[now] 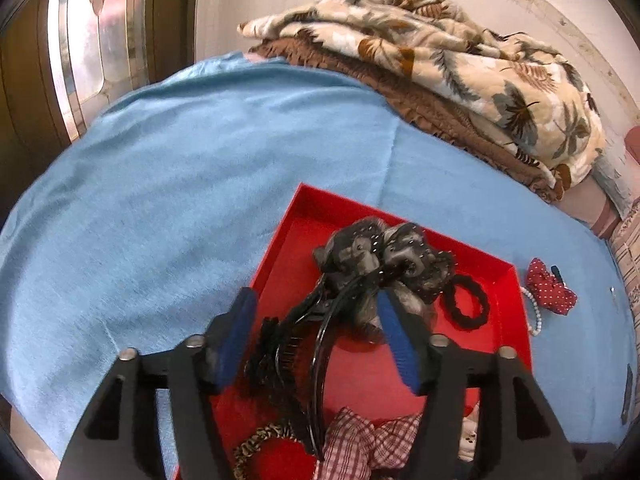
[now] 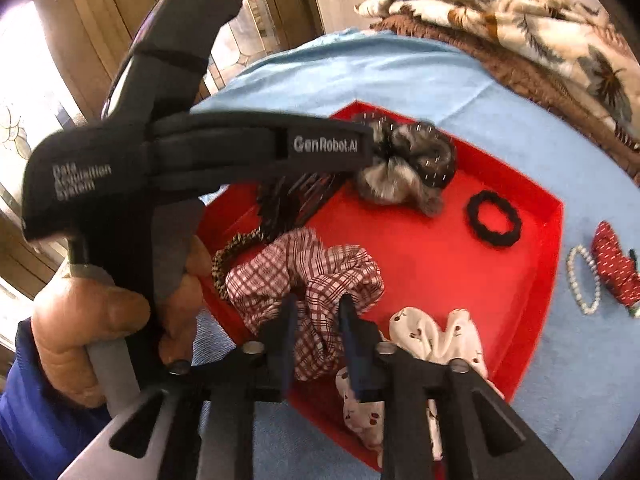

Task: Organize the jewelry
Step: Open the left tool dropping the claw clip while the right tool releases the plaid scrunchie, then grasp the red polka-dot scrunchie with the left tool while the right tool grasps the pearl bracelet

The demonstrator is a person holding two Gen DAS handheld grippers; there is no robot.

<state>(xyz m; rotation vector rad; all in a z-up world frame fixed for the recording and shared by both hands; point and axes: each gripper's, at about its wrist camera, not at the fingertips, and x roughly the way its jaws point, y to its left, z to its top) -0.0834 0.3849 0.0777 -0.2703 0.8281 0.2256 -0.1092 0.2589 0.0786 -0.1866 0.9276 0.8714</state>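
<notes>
- Blue pads of the left hand-held gripper (image 1: 316, 332) stand wide apart over the red tray (image 1: 508, 276), a black headband (image 1: 326, 344) between them, not pinched.
- Right hand-held gripper (image 2: 318, 334) has its fingers near together by the checked scrunchie (image 2: 308, 280) in the tray; I cannot tell if it pinches.
- Beside the tray on the blue bed sheet (image 1: 160, 184) wait a pearl bracelet (image 2: 582, 280) and a red dotted bow (image 2: 616, 268), likely next.
- Left gripper's body hides part of the tray.

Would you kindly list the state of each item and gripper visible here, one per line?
Red tray: open, on the blue cloth.
Grey scrunchie: in the tray.
Black hair tie: flat in the tray.
Plaid scrunchie: in the tray, between the right gripper fingers.
Cherry scrunchie: in the tray.
Pearl bracelet: outside the tray.
Red dotted bow: outside the tray.
Left gripper: open over the tray.
</notes>
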